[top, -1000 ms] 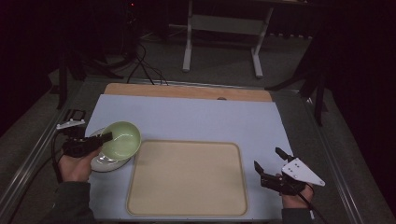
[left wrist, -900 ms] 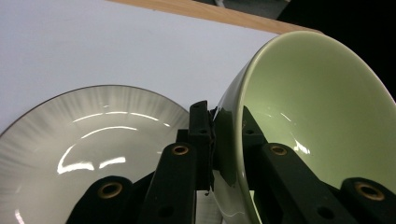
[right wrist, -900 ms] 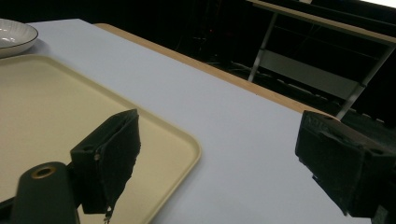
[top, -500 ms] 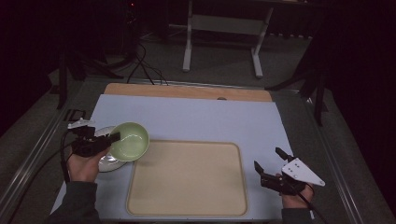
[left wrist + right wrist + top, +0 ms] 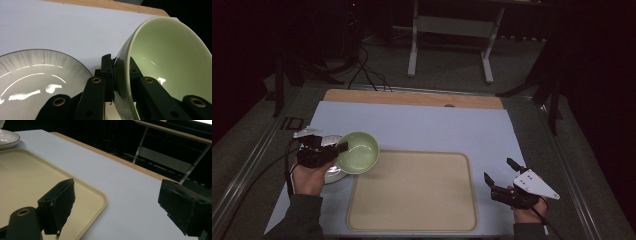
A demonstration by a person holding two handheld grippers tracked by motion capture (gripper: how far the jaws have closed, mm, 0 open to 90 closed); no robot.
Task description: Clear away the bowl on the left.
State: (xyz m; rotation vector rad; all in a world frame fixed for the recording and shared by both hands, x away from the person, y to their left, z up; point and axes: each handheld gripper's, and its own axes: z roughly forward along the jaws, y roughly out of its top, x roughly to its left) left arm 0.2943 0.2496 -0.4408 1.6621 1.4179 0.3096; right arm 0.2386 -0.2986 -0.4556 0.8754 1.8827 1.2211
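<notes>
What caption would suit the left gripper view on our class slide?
Left gripper clamps the rim of a tilted green bowl, beside a grey plate on the table.

From above, the green bowl [image 5: 358, 151] and the left hand [image 5: 307, 177] cover most of the grey plate [image 5: 333, 175]. Up close, the bowl's near rim [image 5: 130, 110] runs off the bottom edge.
</notes>
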